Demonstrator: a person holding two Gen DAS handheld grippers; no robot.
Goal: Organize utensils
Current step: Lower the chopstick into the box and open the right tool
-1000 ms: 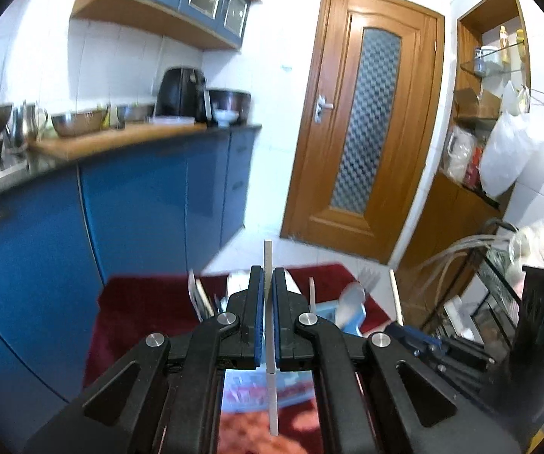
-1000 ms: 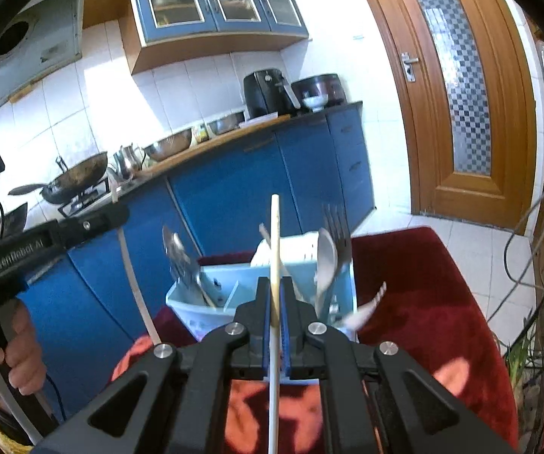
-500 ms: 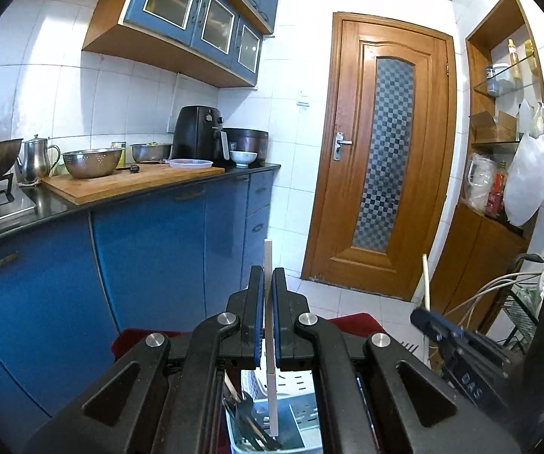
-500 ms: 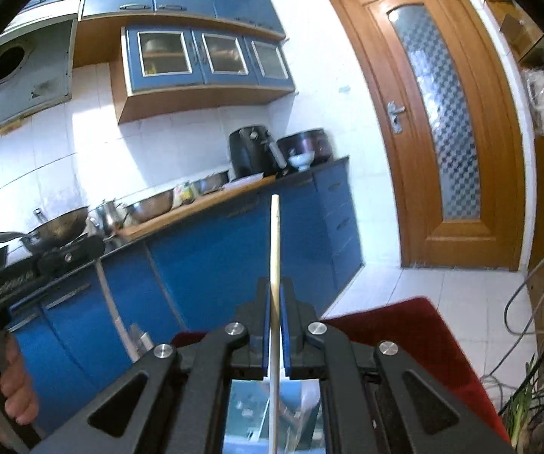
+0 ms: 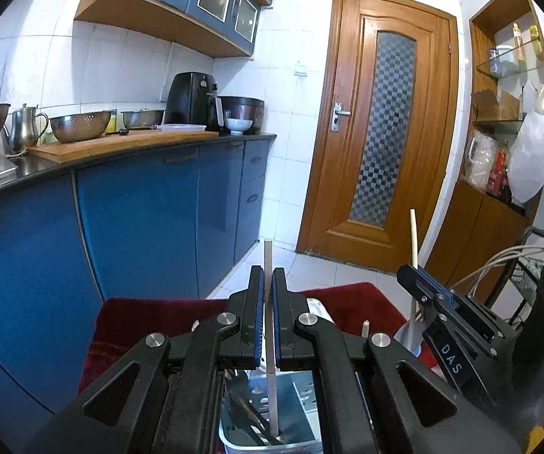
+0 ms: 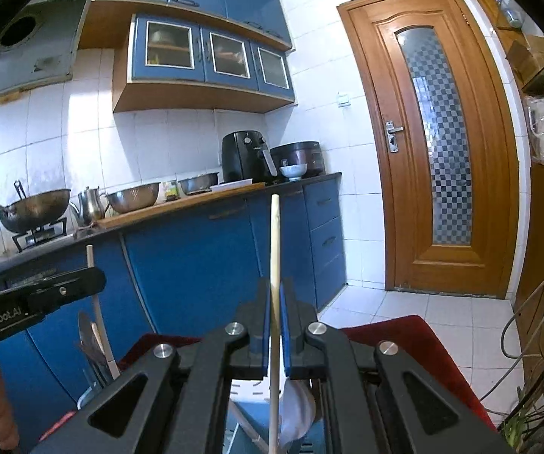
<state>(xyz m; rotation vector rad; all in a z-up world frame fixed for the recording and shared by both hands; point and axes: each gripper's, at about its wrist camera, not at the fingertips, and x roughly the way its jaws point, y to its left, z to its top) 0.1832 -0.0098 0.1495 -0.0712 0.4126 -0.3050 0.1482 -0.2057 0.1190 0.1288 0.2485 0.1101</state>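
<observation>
Item: left tongs (image 5: pixel 268 299). Closed tight on a white chopstick (image 5: pixel 270 336), gripped near its upper third. The stick stands almost upright at frame centre; its lower tip sits inside the caddy (image 5: pixel 302 408) at the bottom edge, among dark utensils already there.

Item: right tongs (image 6: pixel 276 314). Closed on a wooden chopstick (image 6: pixel 275 265), upright at centre of the right view, lower end reaching toward the bottom edge beside a pale spoon (image 6: pixel 296 408). Whether that tip is inside a compartment I cannot tell.

Item: caddy, on the red mat (image 5: pixel 150 317), lower centre of both views, largely hidden under the tongs.

Step in hand, as I judge it: dropping both sticks into the caddy.

Handling notes:
- I would keep each stick vertical and lower until the tip is well below the rim before I let go.
- Aim both for the same compartment.
- Open slowly; a tilted stick may tip out.
- Keep the two tongs from knocking each other.
</observation>
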